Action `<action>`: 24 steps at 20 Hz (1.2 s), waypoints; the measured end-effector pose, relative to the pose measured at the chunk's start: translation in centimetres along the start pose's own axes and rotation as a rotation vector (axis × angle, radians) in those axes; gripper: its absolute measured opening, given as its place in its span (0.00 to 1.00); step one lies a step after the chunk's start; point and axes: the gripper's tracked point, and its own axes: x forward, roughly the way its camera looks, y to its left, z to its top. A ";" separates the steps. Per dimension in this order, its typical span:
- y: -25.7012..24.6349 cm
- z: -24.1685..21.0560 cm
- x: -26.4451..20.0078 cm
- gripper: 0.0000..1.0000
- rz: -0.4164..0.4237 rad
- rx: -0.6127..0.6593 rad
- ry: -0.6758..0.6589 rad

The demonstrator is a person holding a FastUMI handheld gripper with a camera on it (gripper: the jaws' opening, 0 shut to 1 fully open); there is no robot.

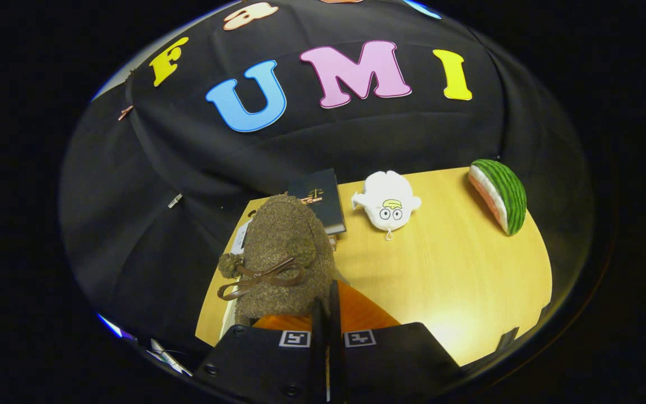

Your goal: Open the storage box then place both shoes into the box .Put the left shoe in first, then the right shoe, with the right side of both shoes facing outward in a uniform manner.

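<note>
Clearly, the brown fuzzy shoe (284,252) is the landmark: it stands toe-up just ahead of the tongs (327,314), a brown ribbon bow and pompom on its front, its orange lining showing at the opening. The tongs are clenched on the shoe's rim, fingers drawn nearly together with the edge pinched between them. The shoe's lower part is hidden behind the tongs' body. To the shoe's left and below it, a pale edge (227,320) shows, cut off; what it belongs to cannot be made out. Just behind the shoe, to its right, a dark book (320,199) lies on the wooden desk (457,280), partly covered by the shoe. Further right sits a white plush toy (387,205), then, well apart, a watermelon-slice toy (499,193).
</note>
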 end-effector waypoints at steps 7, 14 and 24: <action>3.1 -4.0 4.7 0.07 -0.063 0.041 0.083; 0.7 -8.5 7.3 0.07 -0.189 -0.022 0.167; 0.8 -10.3 7.4 0.15 -0.237 -0.002 0.217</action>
